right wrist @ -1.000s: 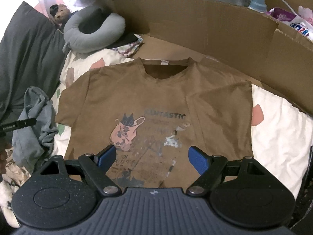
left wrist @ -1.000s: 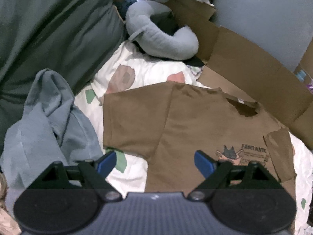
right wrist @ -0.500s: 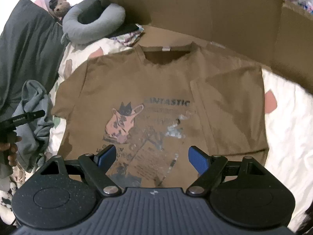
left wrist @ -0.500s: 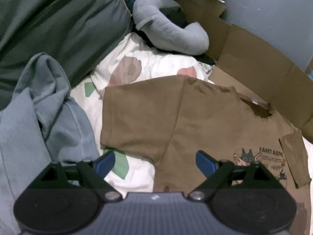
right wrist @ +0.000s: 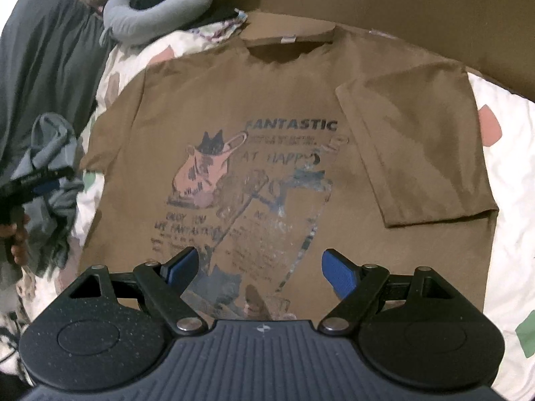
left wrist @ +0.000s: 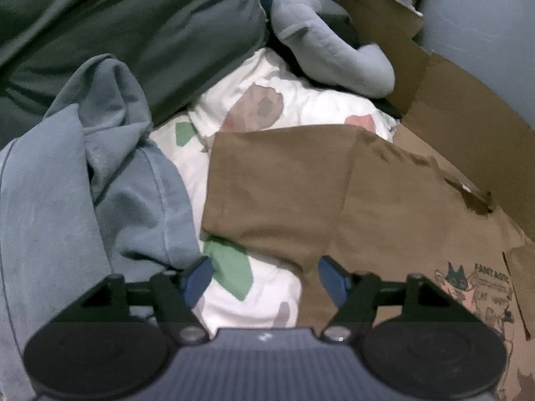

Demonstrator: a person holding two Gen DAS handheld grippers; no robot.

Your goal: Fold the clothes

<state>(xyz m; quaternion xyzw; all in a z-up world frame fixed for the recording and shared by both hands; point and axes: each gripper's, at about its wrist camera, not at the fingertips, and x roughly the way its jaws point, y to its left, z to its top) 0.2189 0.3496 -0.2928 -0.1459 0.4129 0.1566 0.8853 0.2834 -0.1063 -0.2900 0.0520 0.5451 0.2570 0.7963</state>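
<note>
Both views are dim and grainy, with fisheye bending and dark vignetted corners. Daylight blows out white at the top edge, far beyond the open blue-padded left gripper (left wrist: 264, 275). The flat brown printed T-shirt (right wrist: 284, 153) looks soft and slightly motion-blurred.

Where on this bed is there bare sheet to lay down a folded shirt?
Bare sheet lies right of the brown shirt, up to the cardboard. A narrow strip runs between the shirt and the blue garment. The top left is crowded: neck pillow, dark pillow.
</note>
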